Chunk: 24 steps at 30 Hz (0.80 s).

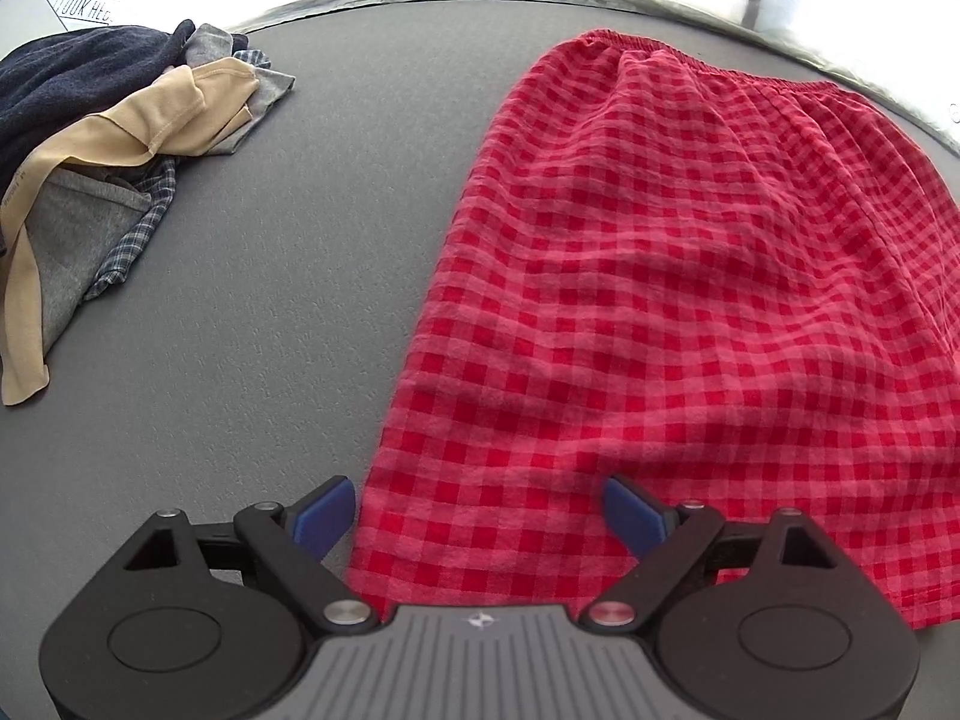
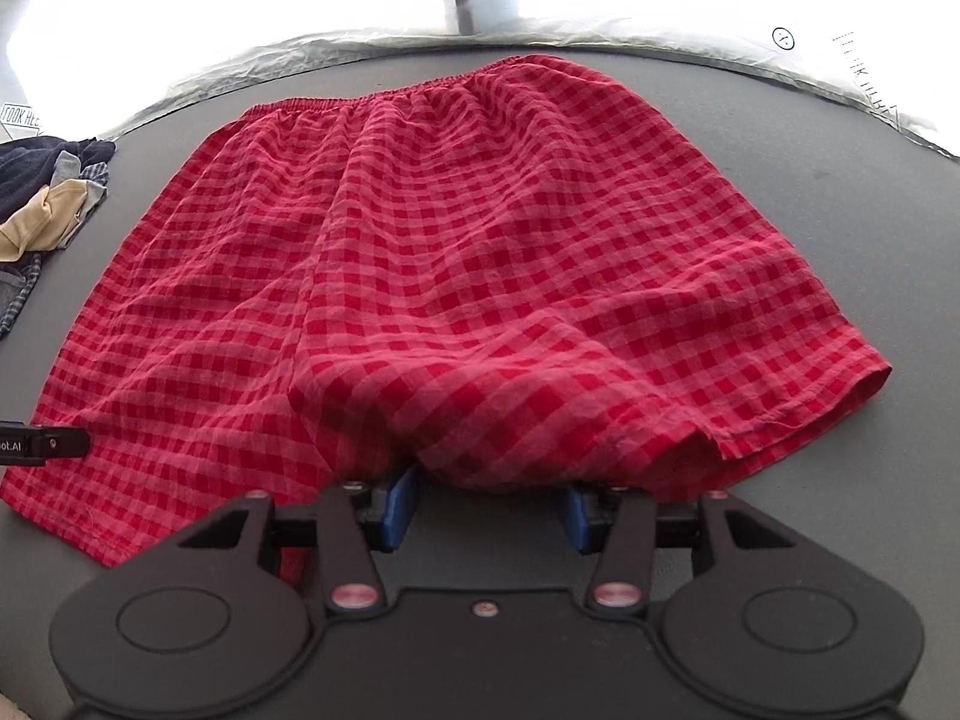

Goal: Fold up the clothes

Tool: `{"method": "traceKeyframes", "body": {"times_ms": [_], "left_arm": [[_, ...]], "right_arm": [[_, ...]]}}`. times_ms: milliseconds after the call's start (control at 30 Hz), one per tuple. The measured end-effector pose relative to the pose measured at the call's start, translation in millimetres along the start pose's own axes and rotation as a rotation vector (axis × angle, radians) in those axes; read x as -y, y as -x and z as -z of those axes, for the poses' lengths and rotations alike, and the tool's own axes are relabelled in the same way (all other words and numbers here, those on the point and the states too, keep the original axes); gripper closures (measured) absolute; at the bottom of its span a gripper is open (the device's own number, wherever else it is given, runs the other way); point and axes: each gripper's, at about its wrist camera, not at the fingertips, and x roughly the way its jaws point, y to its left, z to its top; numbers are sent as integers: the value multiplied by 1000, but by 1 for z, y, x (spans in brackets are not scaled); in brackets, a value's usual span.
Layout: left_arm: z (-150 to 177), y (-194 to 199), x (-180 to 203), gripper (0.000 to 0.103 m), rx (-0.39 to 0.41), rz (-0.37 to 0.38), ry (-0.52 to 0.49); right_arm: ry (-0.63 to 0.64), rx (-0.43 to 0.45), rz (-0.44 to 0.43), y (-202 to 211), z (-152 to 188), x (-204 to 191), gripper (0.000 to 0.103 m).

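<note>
Red checked shorts [image 1: 690, 312] lie spread flat on the grey table [image 1: 270, 300], waistband at the far side. In the right wrist view the shorts [image 2: 450, 276] fill the middle. My left gripper [image 1: 480, 516] is open, its blue pads [image 1: 324, 516] straddling the near left hem corner. My right gripper [image 2: 489, 507] is open at the near hem of the right leg, where the cloth bulges up over the blue pads [image 2: 402, 507]. The left gripper's side [image 2: 42, 444] shows at the left edge of the right wrist view.
A pile of other clothes [image 1: 108, 138], navy, tan, grey and plaid, lies at the table's far left; it also shows in the right wrist view [image 2: 48, 198]. A pale crinkled sheet [image 2: 360, 45] lines the table's far edge.
</note>
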Motion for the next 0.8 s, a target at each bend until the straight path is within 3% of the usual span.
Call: {"method": "traceKeyframes", "body": {"times_ms": [33,100,133,167,200,267,333,500,567,633,733,800], "left_arm": [[0,0,0,12,0,0,3],[1,-1,-1,11,-1,1,9],[1,-1,-1,11,-1,1,10],[1,-1,-1,10,-2,2,12],[1,-1,-1,10,-3,3,15],[1,-1,-2,10,-5,6,20],[1,-1,-2,10,-8,8,24],[-1,-3,-3,7,-12,7,23],[-1,-4,-3,6,-13,5,21],[-2,-4,-3,5,-13,6,16],[-2,-4,-3,5,-13,5,9],[-1,-4,-4,4,-13,5,16]], "right_arm": [[30,17,10,-3,0,-4,49],[87,33,18,-4,1,-11,55],[112,37,21,-4,1,-14,63],[118,31,11,-3,0,-14,85],[115,18,13,-1,-2,-13,94],[69,4,1,9,-3,-5,97],[-2,-9,-33,21,-5,6,98],[-265,-52,-229,55,-7,45,98],[-291,-90,-223,49,-5,49,93],[-274,-140,-150,34,1,47,82],[-309,-170,-141,26,10,45,82],[-313,-144,-136,32,10,46,77]]}}
